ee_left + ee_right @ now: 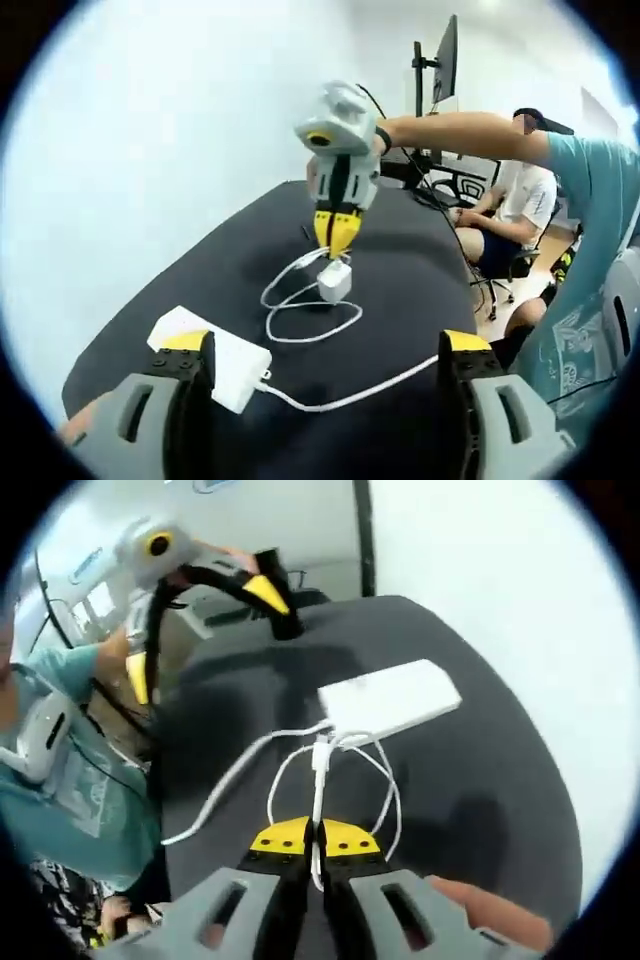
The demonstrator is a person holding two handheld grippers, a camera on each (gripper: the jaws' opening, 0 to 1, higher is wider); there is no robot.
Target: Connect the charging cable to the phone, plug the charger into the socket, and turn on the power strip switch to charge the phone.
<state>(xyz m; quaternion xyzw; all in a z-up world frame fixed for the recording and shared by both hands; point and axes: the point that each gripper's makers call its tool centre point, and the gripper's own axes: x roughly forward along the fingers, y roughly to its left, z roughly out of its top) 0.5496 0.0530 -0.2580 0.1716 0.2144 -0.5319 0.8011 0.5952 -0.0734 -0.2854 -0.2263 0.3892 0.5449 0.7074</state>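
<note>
A white power strip lies on the black table just beyond my left gripper, whose jaws stand wide open with nothing between them. Farther back, my right gripper points down onto a white charger block with a looped white charging cable around it. In the right gripper view, my right gripper is shut on the thin white charging cable, which runs ahead toward the power strip. The left gripper hangs open at the upper left.
The strip's own thick white cord trails across the table to the right. A seated person and a monitor are behind the table's far end. A teal sleeve reaches in from the right.
</note>
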